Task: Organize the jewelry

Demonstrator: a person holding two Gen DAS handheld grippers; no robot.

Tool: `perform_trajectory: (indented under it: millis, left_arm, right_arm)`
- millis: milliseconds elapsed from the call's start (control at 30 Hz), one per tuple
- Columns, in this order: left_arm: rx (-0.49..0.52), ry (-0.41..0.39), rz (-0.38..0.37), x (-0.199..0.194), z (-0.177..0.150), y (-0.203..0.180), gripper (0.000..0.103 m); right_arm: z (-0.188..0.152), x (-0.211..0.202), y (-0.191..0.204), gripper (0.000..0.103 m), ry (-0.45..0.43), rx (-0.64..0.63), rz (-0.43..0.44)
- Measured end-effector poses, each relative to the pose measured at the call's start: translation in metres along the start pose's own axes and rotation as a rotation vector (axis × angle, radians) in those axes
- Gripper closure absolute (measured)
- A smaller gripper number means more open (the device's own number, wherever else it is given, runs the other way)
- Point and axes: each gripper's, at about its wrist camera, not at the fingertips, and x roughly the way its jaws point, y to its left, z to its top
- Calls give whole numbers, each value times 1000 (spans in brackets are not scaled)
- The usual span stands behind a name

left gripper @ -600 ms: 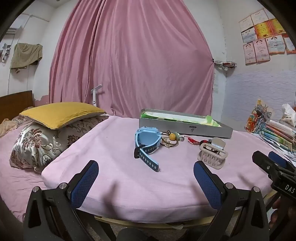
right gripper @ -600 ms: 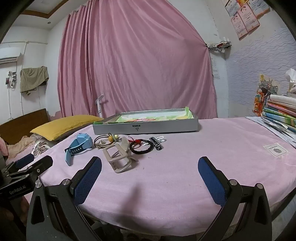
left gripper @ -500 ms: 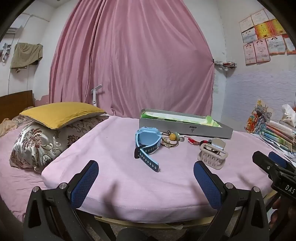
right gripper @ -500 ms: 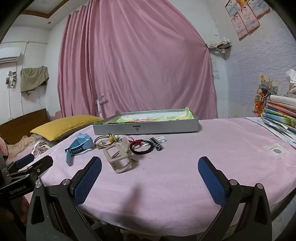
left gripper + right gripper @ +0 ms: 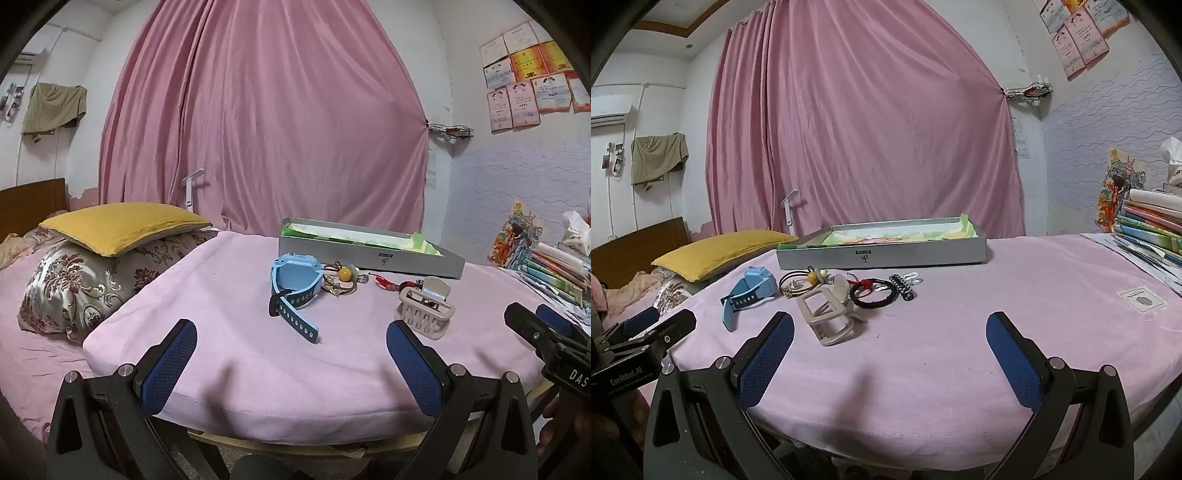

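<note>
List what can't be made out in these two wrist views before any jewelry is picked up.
- Gray tray: its floor is hidden by the near wall in both views; only the green lining's edge shows.
- Small charms on the hair ties: too small to identify.
- Claw clip hides part of the red cord in the left view.
- Wall certificates: text too small, cut by the lens edge.

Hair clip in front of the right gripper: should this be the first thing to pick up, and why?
Probably yes. Move the open right gripper forward to the beige hair clip: it lies nearest, apart from the other pieces, and both grippers hold nothing. The grey box behind looks ready to receive it.
</note>
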Motion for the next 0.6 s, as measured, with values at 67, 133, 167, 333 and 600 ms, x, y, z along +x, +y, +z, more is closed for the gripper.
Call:
perform_trajectory:
  millis: [67, 133, 167, 333, 600]
  left_arm:
    - [-2, -1, 1, 0, 0, -1, 0]
    - [-1, -3, 4, -1, -2, -2, 0]
    - [-1, -2, 4, 0, -2, -2, 0]
    - [-5, -2, 3, 1, -2, 2, 0]
    - [-7, -1, 3, 1, -1, 2, 0]
  right_arm:
    - [1, -2, 0, 1, 1, 1, 2]
    - [1, -2, 0, 1, -1, 1, 2]
    - [2, -1, -1, 1, -2, 2, 2]
    - [4, -4, -1, 1, -5, 2, 1]
    - [4, -4, -1, 1, -6, 1, 0]
